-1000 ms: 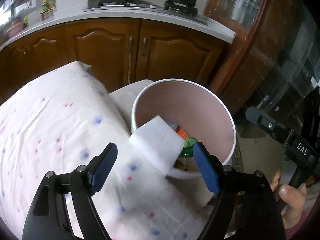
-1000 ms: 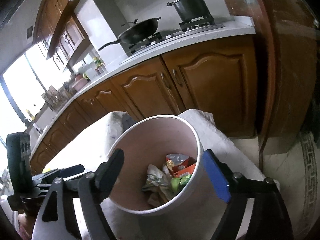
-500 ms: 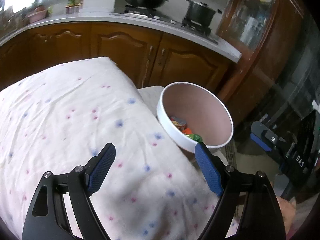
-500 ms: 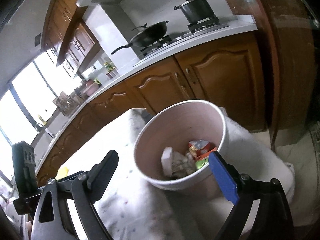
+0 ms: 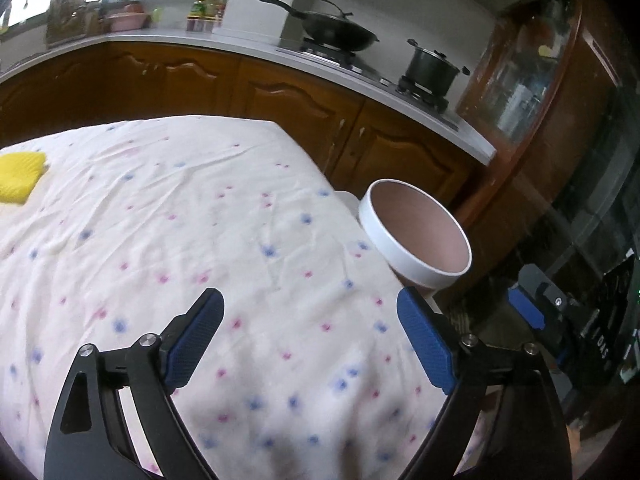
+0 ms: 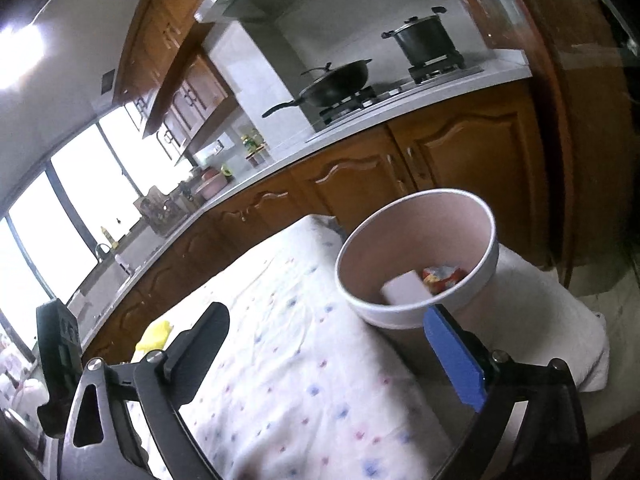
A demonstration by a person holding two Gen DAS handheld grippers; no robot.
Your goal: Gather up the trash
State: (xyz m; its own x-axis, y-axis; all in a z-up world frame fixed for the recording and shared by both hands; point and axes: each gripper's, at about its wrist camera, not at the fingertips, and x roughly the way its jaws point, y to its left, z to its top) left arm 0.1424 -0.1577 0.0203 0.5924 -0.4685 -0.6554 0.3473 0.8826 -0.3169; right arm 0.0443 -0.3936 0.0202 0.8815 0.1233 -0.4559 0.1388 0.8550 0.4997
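A white bin with a pink inside stands past the right end of the table; in the right wrist view the bin holds a white block and colourful wrappers. A yellow sponge-like piece lies at the far left of the cloth and also shows in the right wrist view. My left gripper is open and empty above the cloth. My right gripper is open and empty, near the bin's front.
The table wears a white cloth with blue and pink dots. Wooden cabinets and a counter with a wok and a pot run behind. A glass cabinet stands at the right.
The white block left my left gripper and now lies in the bin. Both grippers have pulled back and up from the bin, showing more of the table and the yellow piece.
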